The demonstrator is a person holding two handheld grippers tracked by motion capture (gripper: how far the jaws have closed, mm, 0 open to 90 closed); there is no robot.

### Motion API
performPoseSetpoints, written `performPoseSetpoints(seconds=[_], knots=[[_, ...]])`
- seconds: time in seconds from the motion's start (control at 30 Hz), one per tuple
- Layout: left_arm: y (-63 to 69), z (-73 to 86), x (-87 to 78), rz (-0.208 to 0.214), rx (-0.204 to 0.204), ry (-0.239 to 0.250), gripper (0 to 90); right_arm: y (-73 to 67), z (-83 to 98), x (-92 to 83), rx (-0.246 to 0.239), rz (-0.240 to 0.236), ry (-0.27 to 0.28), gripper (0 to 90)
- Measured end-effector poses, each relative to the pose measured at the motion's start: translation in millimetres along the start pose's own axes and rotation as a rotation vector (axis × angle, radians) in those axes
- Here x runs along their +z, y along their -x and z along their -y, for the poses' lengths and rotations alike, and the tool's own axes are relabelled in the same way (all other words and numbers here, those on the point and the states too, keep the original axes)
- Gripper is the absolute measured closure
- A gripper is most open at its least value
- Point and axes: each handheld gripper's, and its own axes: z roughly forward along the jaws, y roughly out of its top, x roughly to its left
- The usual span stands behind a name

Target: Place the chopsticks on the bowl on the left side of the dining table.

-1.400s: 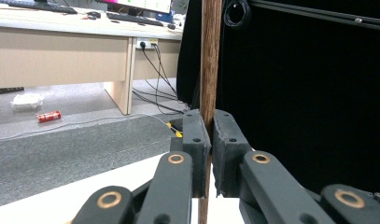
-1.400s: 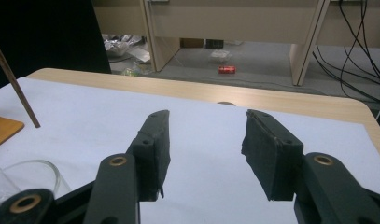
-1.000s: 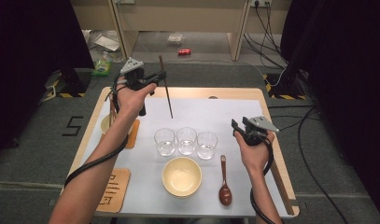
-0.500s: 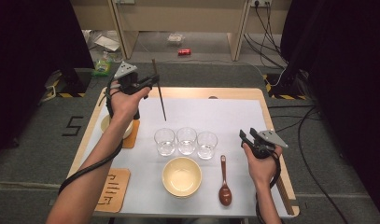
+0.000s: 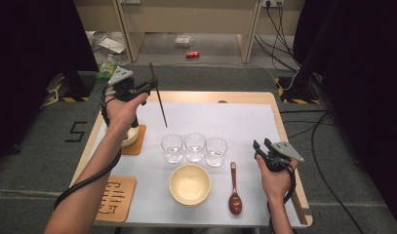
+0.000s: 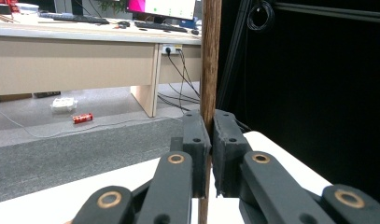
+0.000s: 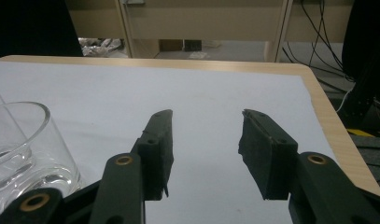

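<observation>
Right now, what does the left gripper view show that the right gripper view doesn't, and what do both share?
The left gripper view alone has the left gripper clamped on an upright wooden chopstick, a red can on the floor and desks beyond. The right gripper view alone has the right gripper with open jaws holding nothing, and a glass cup at its left. Both show the white table top.

Grey carpeted floor [image 5: 49, 161], beige desk [image 5: 186, 19] beyond, cables [image 5: 284, 29], red can [image 5: 192, 54], black curtains [image 5: 30, 48].
</observation>
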Motion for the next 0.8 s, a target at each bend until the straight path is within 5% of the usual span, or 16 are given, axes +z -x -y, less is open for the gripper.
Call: performPoseSetpoints(seconds=[0.8], knots=[[-15.4, 14.5, -43.9, -0.039, 0.002, 0.007, 84.5, -1.7, 1.7, -7.2, 0.008, 0.001, 0.008, 54.0]])
